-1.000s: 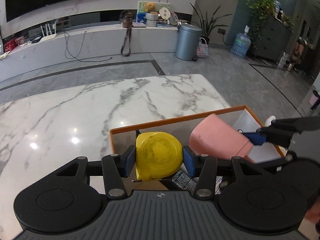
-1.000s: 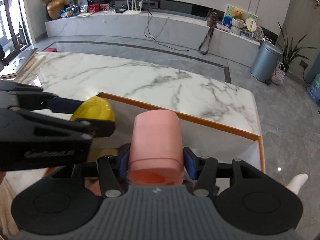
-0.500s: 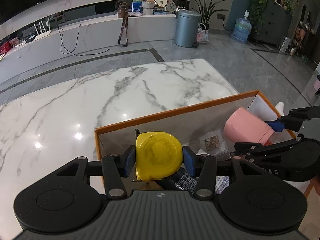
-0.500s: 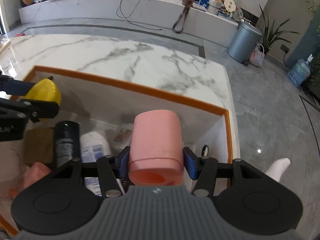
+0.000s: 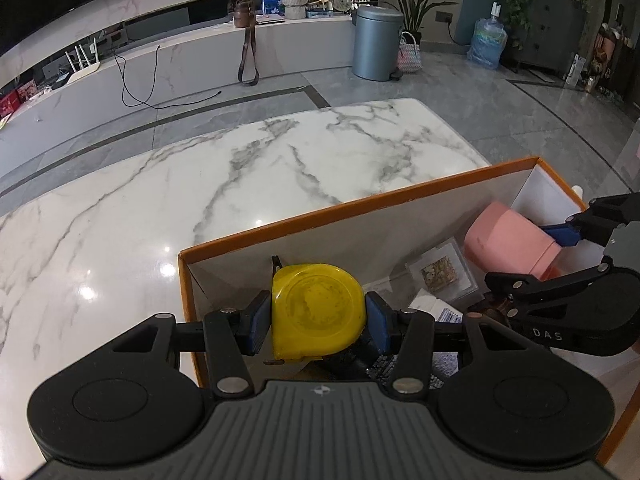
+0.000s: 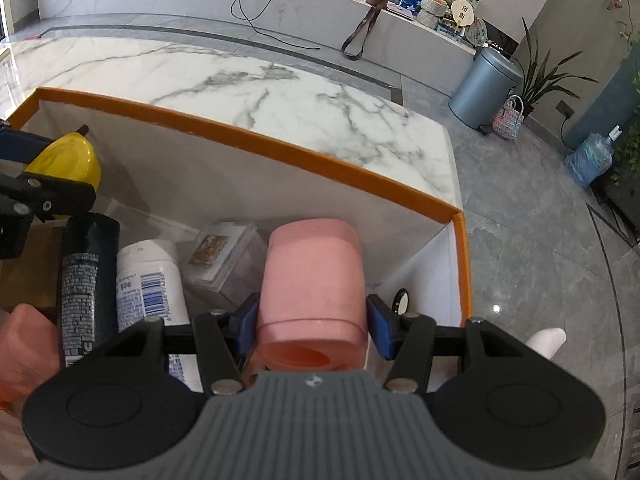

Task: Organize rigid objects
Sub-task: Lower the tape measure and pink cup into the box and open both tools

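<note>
- Placement step, judged: both held items hang inside the orange-rimmed box [image 6: 256,136], neither set down yet.
- Left gripper [image 5: 318,320] clamps a yellow tape measure [image 5: 318,314], blue pads pressing both sides, near the box's left corner.
- Right gripper [image 6: 312,320] grips a pink cup [image 6: 314,280] lying on its side, open mouth toward the camera, at the box's right end.
- Next move likely needs each item lowered onto a bare patch of floor, then fingers spread; the cup could roll.
- Count in box, loose: one black can [image 6: 86,276], one white bottle [image 6: 150,280], one clear card case [image 6: 224,256], one small round disc [image 6: 402,300], one pink thing [image 6: 24,344] at the left edge, unclear what.
- Two grippers, two held items.
</note>
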The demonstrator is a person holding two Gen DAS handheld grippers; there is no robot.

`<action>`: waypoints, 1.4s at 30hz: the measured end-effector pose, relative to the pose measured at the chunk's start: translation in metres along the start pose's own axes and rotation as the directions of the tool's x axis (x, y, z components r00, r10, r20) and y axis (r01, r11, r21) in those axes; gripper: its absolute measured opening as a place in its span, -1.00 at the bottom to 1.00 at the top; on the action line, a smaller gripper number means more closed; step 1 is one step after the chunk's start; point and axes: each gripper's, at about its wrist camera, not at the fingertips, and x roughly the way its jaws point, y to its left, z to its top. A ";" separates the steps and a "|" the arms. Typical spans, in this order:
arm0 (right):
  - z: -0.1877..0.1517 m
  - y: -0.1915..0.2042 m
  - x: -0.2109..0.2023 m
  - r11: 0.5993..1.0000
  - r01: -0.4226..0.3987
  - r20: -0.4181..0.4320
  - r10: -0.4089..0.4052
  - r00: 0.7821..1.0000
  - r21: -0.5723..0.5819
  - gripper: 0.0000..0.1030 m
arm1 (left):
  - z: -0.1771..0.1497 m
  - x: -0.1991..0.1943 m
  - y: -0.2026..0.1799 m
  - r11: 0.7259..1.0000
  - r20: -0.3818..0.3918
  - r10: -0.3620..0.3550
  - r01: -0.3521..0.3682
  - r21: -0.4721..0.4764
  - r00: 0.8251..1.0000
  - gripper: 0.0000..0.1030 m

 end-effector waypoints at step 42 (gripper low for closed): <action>-0.006 0.030 -0.035 0.999 0.000 0.107 0.005 0.994 -0.042 0.22 | 0.001 -0.016 0.007 1.000 -0.002 -0.002 0.002 -0.018 1.000 0.37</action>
